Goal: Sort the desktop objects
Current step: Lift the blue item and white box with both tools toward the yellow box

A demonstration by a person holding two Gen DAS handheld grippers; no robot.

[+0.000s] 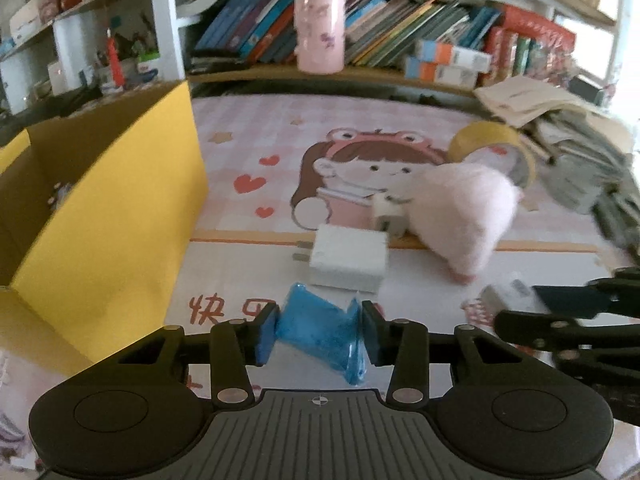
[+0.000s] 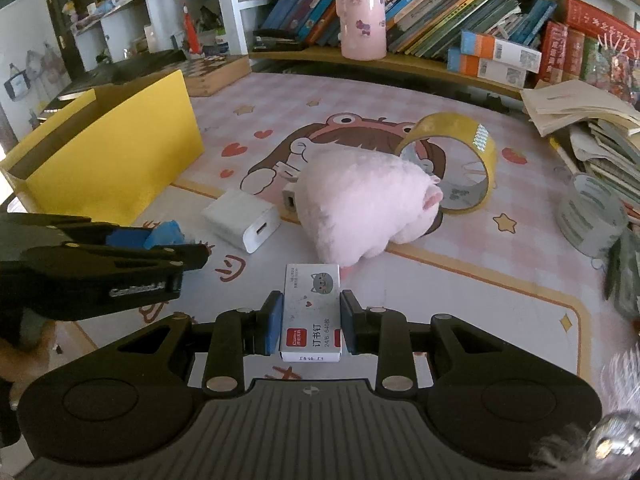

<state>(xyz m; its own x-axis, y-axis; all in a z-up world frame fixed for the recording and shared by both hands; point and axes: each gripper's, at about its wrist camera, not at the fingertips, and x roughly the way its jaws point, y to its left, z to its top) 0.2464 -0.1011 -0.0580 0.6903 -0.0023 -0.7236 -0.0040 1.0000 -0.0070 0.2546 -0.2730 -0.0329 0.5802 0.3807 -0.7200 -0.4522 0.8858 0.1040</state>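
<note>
Grippers both carry loads: your left gripper (image 1: 320, 330) pinches the blue packet (image 1: 320, 330), your right gripper (image 2: 310, 318) clamps the staple box (image 2: 311, 312). You likely hold them clear for the yellow box (image 1: 104, 216).

This is a child's study corner in a home. The tabletop is covered by a pink checked mat (image 2: 360, 96) printed with a cartoon girl, hearts and stars. At the far edge a wooden shelf (image 2: 420, 62) carries leaning rows of colourful books (image 2: 432, 8) and a pink cylindrical pen holder (image 2: 362, 18). Loose paper stacks (image 2: 592, 120) pile up on the right, and white shelves (image 2: 132, 20) with toys stand far left.
</note>
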